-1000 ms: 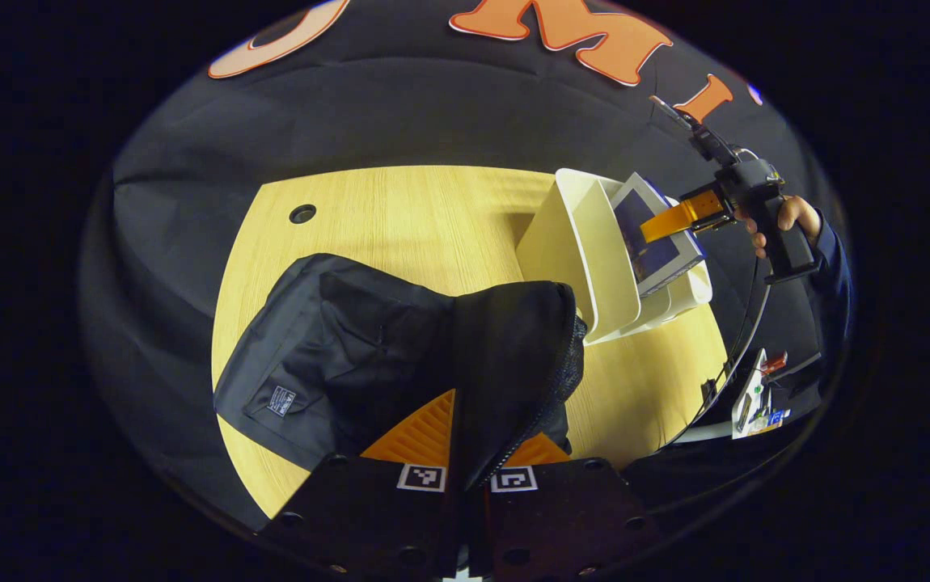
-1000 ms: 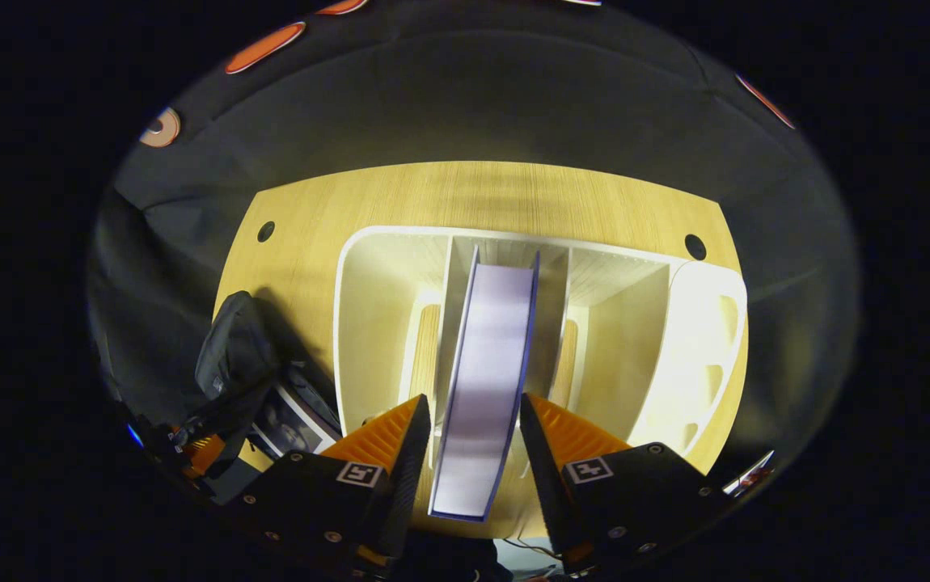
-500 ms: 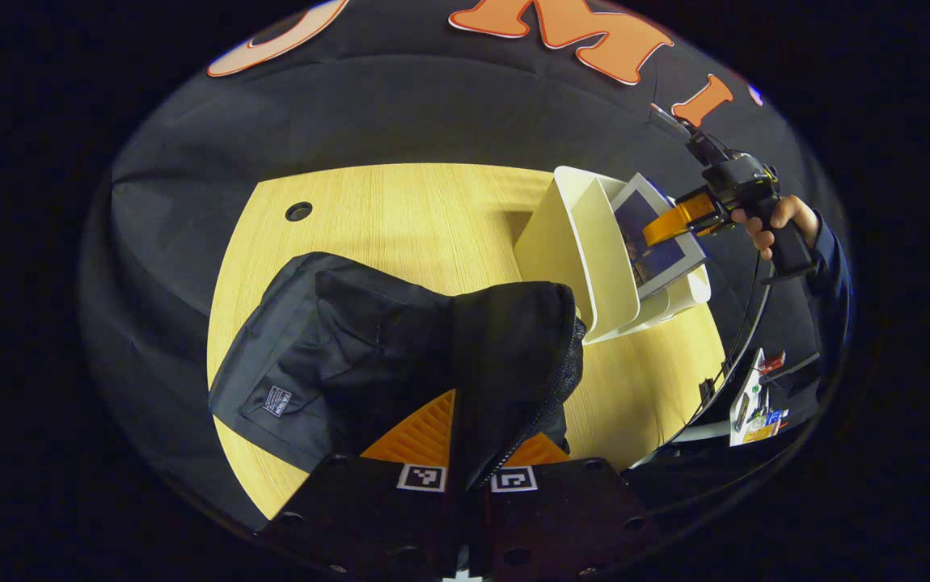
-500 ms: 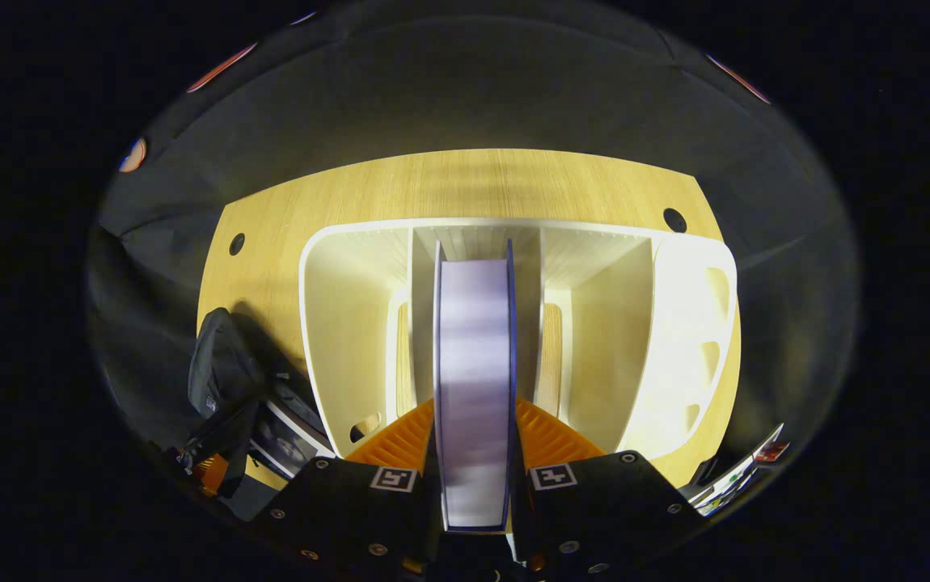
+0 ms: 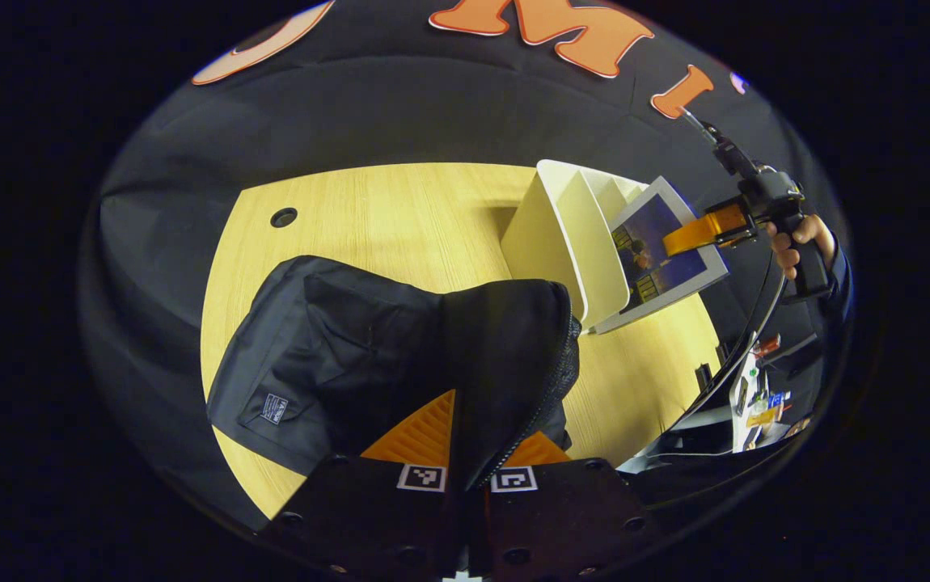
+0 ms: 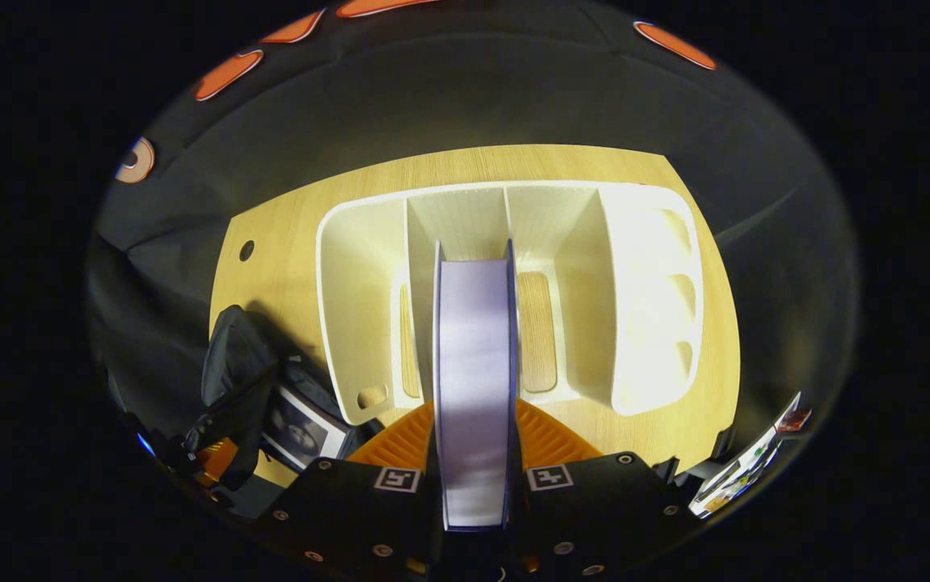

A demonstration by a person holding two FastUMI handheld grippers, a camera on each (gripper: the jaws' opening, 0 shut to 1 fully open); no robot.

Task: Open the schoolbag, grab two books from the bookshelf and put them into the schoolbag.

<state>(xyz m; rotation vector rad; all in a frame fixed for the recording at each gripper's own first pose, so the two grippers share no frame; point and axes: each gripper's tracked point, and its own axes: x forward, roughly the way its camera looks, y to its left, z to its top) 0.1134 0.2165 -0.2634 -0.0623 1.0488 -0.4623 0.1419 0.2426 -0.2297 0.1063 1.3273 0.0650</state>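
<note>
Staged recording booth, black cloth wall [image 5: 400,113], round wooden table [image 5: 384,218], perhaps lab clutter [image 5: 756,396] at edge

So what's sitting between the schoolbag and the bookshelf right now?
Bare table between the schoolbag and the bookshelf; the left gripper view shows it.

Black schoolbag [image 5: 336,356], cream-white bookshelf [image 6: 643,307], blue-covered book [image 5: 659,255], pale wood-grain table [image 5: 392,218].
</note>
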